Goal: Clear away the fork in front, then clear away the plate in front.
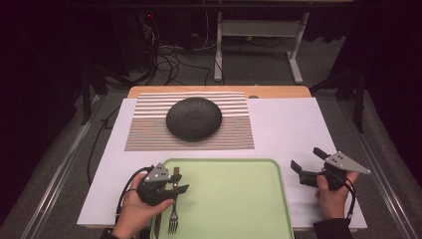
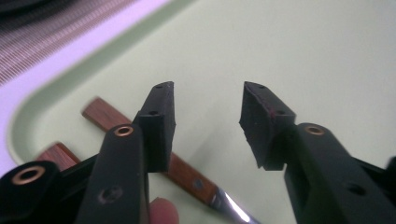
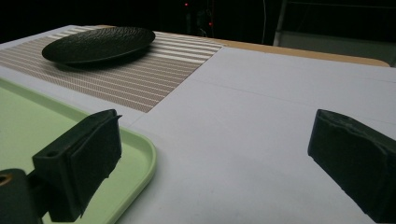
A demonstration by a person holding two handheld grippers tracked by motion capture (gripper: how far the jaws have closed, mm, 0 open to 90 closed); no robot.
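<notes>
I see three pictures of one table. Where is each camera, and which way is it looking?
High view: above the person's side, looking forward and down; both hands, left gripper and right gripper show.
Left gripper view: rides the left gripper, looking along open jaws at wooden-handled cutlery on the green tray.
Right gripper view: rides the right gripper, looking across the table to the dark plate.
Shared: the tray and striped mat.

The right gripper (image 3: 212, 163) is hovering with its jaws spread wide apart, nothing lying between them, over white paper (image 3: 261, 121) covering the table. At the near left the rounded corner of a light green tray (image 3: 140, 158) is showing, and far left a black textured plate (image 3: 98, 42) is sitting on a striped placemat (image 3: 140, 79).
</notes>
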